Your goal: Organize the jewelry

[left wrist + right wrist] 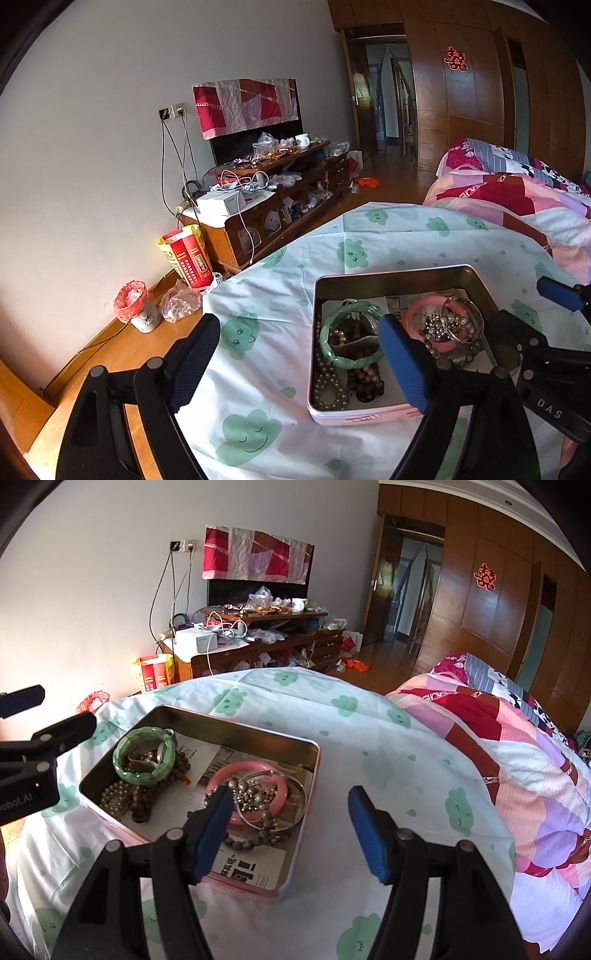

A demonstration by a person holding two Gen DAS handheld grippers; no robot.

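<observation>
Nearest the cameras, both claws stand wide with nothing between their pads. The left gripper [299, 363] hangs over the near left edge of the tin [369, 415], its right finger above the tin's middle; the right gripper [291, 834] hovers at the tin's near right corner, one finger over the contents and the other over the cloud-print cloth [369, 746].

The jewelry all lies inside this open pink tin, which rests on the cloth. Counted: one green bangle [144, 755] at the left, resting on dark bead strands [142, 805]; one pink bangle [245, 771] at the right; thin silver bangles [295, 812], at least one, perhaps two, overlapping it; and a heap of pale bead strings [255, 794] whose number cannot be told.

The likely trouble is tangling. The strands lie across and through the rings, so a pinch on one piece would probably drag others up and spill them over the rim. The smooth, hard bangles may slip from the pads. The tin sits on soft cloth over an uneven surface, so a snagged pull could shift or tip it. The two claws are close together and could collide.

Farther off stand one cluttered wooden cabinet [258, 642] and one patchwork quilt [517, 738].
</observation>
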